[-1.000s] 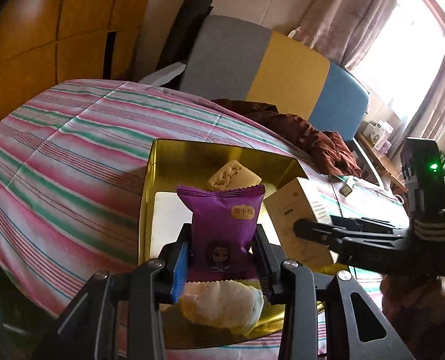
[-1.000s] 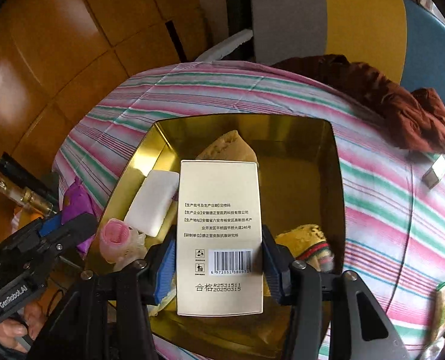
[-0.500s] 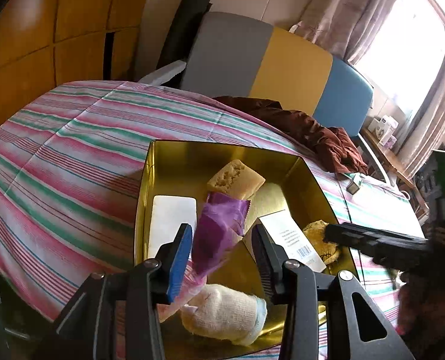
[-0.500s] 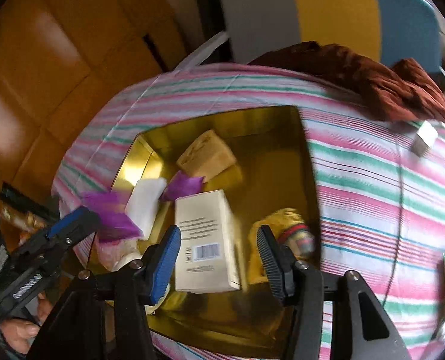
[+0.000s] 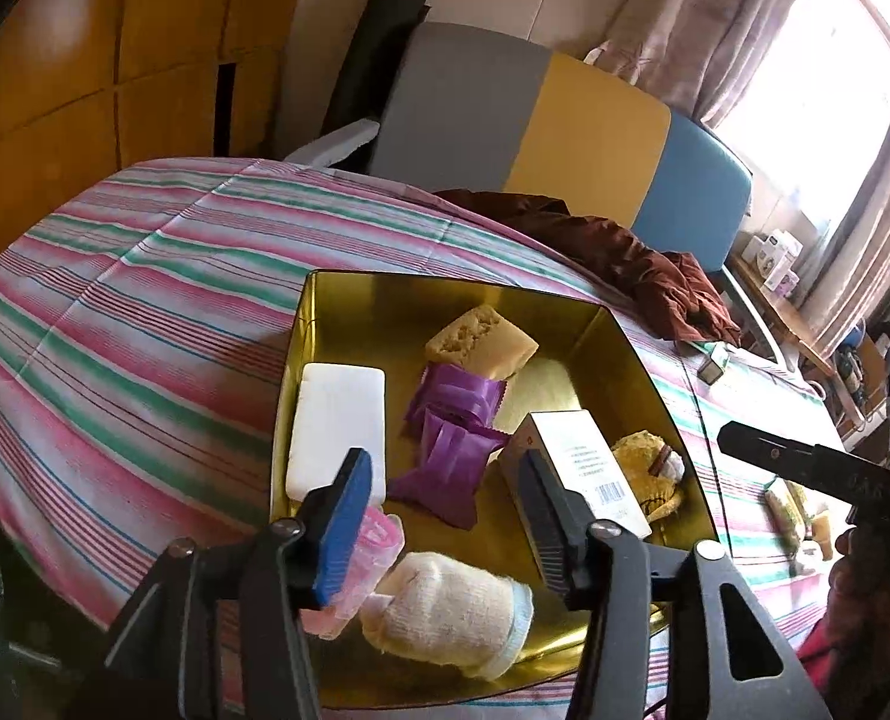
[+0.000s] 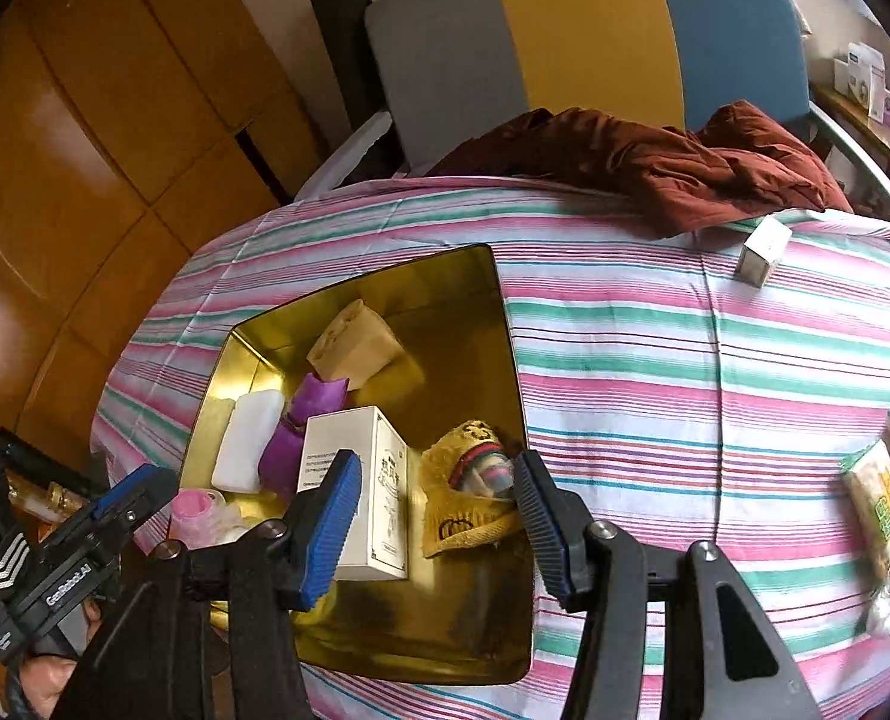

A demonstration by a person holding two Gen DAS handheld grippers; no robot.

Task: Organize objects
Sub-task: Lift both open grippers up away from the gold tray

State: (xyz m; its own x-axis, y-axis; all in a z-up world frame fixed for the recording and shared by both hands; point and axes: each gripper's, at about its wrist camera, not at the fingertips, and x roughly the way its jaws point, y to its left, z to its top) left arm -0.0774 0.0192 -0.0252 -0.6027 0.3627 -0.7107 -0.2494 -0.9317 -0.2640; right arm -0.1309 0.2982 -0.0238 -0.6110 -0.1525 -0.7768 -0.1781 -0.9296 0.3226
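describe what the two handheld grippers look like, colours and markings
Both are black two-finger tools. The left gripper and right gripper have ribbed blue pads on black angular frames with silver pivot bolts. The left one's body carries white lettering and white chevron stripes.

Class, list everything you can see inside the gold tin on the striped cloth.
Inside the gold tin: a white block, a tan sponge, two purple packets, a white carton, a yellow knit piece, a cream sock and something pink. Anything beneath them is hidden.

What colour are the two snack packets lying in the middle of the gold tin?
Purple; both snack packets show best in the left wrist view.
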